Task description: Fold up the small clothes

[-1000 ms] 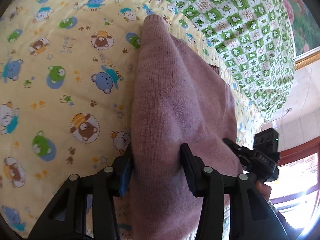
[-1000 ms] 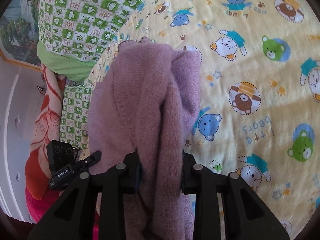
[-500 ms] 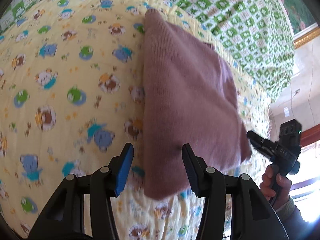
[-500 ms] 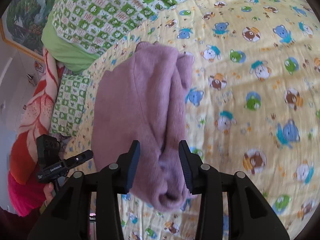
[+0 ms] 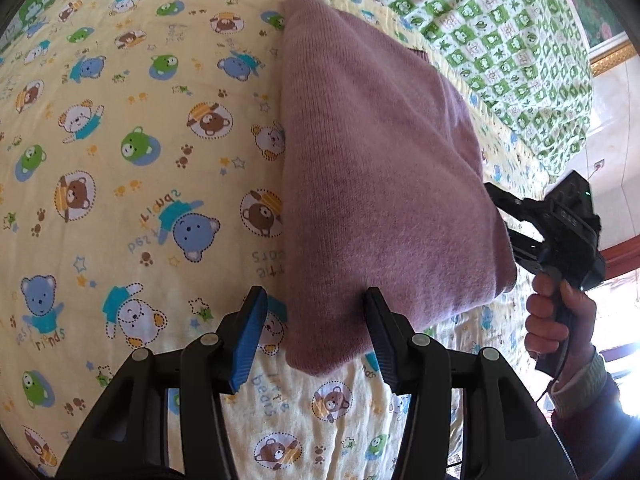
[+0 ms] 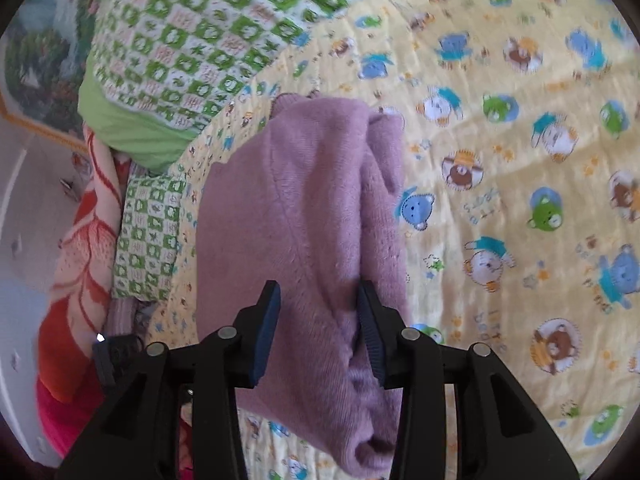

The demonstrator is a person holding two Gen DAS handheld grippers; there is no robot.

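On the bear-print bedsheet (image 5: 120,184), a mauve knitted sweater (image 5: 372,168) lies folded into a compact bundle while my left tongs (image 5: 312,330) and right tongs (image 6: 316,320) hang wide apart, gripping nothing, the fold apparently done with perhaps only tidying left.

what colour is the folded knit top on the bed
Dusty pink-mauve, plain knit top; clearest in the left wrist view.

Two wrist fisheyes, each looking forward and down along its own open fingers, close above the bear-print quilt (image 5: 120,168); both share the folded mauve sweater (image 5: 380,168) ahead of the fingertips and the green-checked blanket (image 6: 192,40) beyond.
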